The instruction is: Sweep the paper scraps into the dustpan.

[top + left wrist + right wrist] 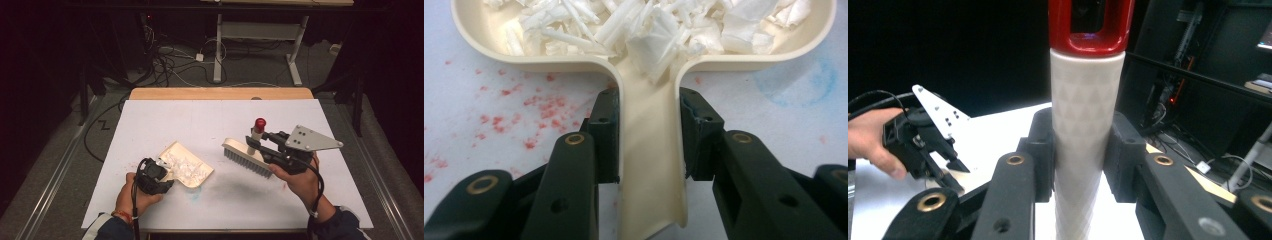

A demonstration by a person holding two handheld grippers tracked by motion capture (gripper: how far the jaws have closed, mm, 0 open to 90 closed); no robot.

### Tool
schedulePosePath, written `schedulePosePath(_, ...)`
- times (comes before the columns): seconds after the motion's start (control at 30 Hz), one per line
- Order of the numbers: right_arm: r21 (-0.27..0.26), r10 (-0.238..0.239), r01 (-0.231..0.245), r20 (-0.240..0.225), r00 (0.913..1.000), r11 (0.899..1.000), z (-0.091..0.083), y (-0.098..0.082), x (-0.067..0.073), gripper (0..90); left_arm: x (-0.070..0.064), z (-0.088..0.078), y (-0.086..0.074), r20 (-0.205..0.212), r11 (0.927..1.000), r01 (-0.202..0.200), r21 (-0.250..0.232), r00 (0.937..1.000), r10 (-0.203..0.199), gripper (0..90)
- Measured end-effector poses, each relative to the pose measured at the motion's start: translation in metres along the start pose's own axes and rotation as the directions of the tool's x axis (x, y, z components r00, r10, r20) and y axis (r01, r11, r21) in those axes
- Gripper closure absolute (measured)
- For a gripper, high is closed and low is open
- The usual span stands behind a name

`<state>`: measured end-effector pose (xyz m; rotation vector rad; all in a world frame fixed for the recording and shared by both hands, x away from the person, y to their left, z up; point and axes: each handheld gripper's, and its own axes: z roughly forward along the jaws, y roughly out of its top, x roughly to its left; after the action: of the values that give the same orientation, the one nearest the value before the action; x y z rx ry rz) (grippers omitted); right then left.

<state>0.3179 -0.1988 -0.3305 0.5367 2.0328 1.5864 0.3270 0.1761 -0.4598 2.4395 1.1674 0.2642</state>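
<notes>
A cream dustpan point(186, 162) lies on the white table cover at front left, its tray full of white paper shreds point(649, 27). My left gripper point(161, 172) is shut on the dustpan's handle point(649, 165), a black jaw pressing each side. To the right, a brush point(247, 155) with a cream body and grey bristles rests on the cover. Its white handle point(1087, 130) with a red end point(259, 123) stands up, and my right gripper point(256, 142) is shut around it. In the right gripper view the left gripper point(923, 140) shows at left, held by a hand.
The white cover point(165, 117) carries red specks point(499, 110) and a faint blue smear point(804, 82) near the dustpan. A bare wooden strip point(220, 93) runs along the table's far edge. Beyond it stand a desk frame point(260, 35) and floor cables point(175, 65).
</notes>
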Motion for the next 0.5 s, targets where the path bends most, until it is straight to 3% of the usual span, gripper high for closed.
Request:
schedulePosePath(0.17,0.024,0.014,-0.014,0.030,0.9995,1.000,-0.023,-0.007,-0.013,70.2,0.005,-0.002,-0.004,-0.005,0.9997,0.023,-0.009,0.9997,-0.023,63.3)
schedulePosePath(0.5,0.075,0.037,-0.040,0.038,0.9986,0.996,-0.058,-0.023,-0.029,70.2,0.016,-0.006,-0.010,-0.022,0.9973,0.070,-0.025,0.9973,-0.070,63.3)
